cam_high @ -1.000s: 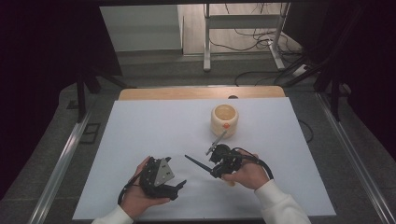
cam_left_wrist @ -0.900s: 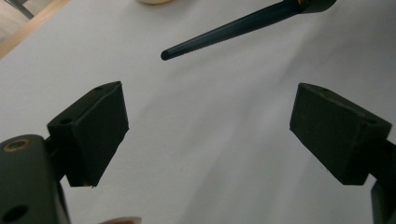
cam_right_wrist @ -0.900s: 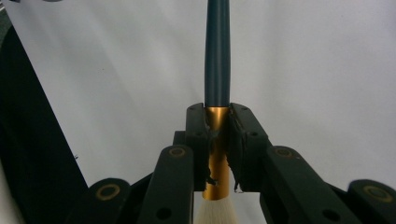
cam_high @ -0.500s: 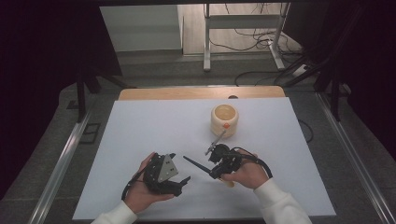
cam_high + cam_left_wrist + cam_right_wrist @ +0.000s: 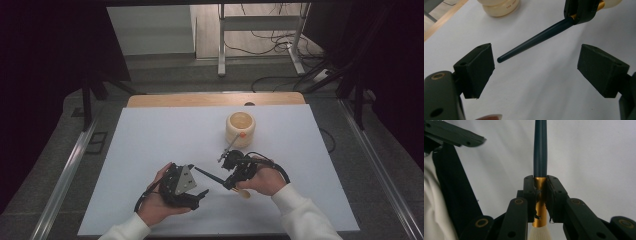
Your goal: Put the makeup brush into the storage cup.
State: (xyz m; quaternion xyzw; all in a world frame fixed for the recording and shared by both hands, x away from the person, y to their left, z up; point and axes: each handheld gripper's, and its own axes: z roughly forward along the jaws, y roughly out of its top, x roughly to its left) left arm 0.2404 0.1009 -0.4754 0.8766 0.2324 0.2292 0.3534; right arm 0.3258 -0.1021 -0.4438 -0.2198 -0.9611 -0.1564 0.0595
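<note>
The brush (image 5: 540, 157) has a slim, dark, tapering handle, a shiny gold metal collar and a soft white tuft. The right gripper (image 5: 540, 195) clamps the collar between its black pads, holding the brush low over the white table (image 5: 150, 145), handle tip aimed at the left gripper (image 5: 536, 67). That gripper's blocky jaws stand wide apart with nothing between them. Beyond sits a round cream jar (image 5: 240, 128) of smooth glaze.
</note>
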